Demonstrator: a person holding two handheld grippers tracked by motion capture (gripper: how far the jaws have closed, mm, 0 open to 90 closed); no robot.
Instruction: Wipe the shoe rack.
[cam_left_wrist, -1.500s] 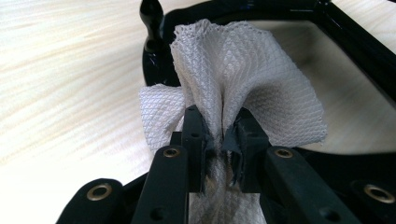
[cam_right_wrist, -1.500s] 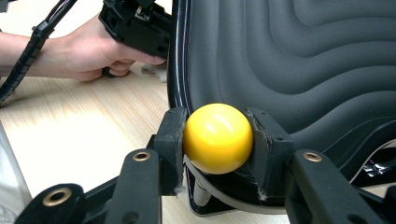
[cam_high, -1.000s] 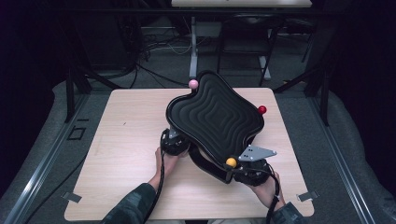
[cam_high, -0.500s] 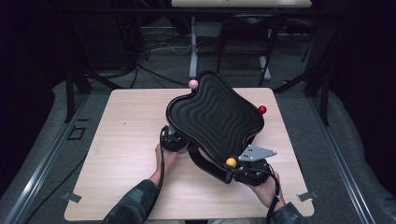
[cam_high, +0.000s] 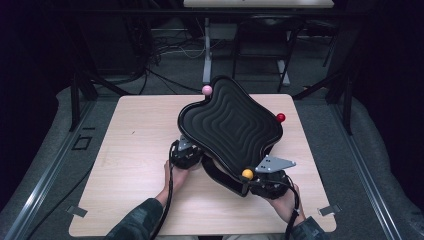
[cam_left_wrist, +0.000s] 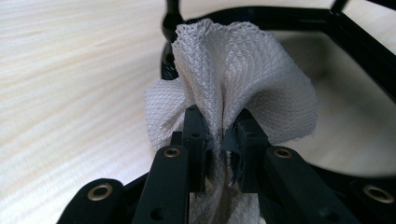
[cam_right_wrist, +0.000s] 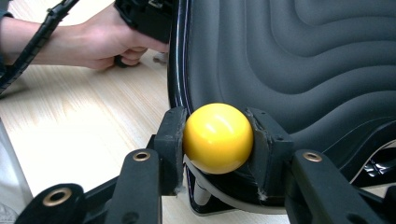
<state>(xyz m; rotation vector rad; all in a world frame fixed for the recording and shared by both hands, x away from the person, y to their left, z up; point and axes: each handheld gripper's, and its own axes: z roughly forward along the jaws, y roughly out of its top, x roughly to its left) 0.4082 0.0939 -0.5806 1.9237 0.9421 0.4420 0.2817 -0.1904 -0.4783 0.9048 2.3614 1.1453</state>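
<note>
Nothing has shifted noticeably since the earlier frames: both hands stay put and the black wavy-ridged plastic tray (cam_high: 230, 125) stays tilted over the pale wooden bench (cam_high: 135, 165). From above, the tray sits just right of the bench's centre, with a pink ball knob (cam_high: 206, 89) at its 11 o'clock corner, a red ball knob (cam_high: 280, 117) at 3 o'clock and a yellow ball knob (cam_right_wrist: 217, 137) at 5 o'clock. Right tongs (cam_right_wrist: 218, 140) pinch the yellow knob from both sides. Left tongs (cam_left_wrist: 223, 140), at the tray's 8 o'clock edge, are pressed together on a bunched white textured cloth (cam_left_wrist: 238, 79).
</note>
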